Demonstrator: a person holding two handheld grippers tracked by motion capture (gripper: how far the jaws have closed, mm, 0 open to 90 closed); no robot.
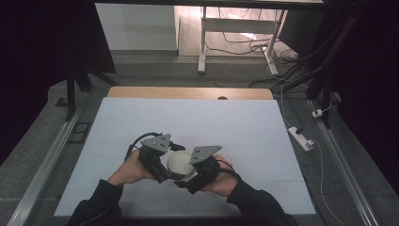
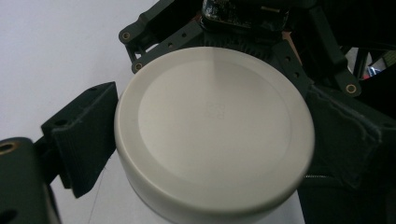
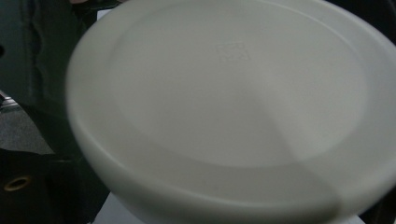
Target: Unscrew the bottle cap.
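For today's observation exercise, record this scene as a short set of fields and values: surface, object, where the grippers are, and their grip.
surface: pale blue table top
object: round white lidded container
position: near edge of the table, between both grippers
left gripper: jaws either side of the container
right gripper: close against the container; grip cannot be told
hands: one behind each gripper

My sleeves [image 1: 256, 202] are dark, long, reaching the wrists. My left claw [image 1: 157, 157] and right claw [image 1: 200, 167] are black, each topped by a grey three-cornered plate; brass screws [image 2: 351, 88] dot the frame.
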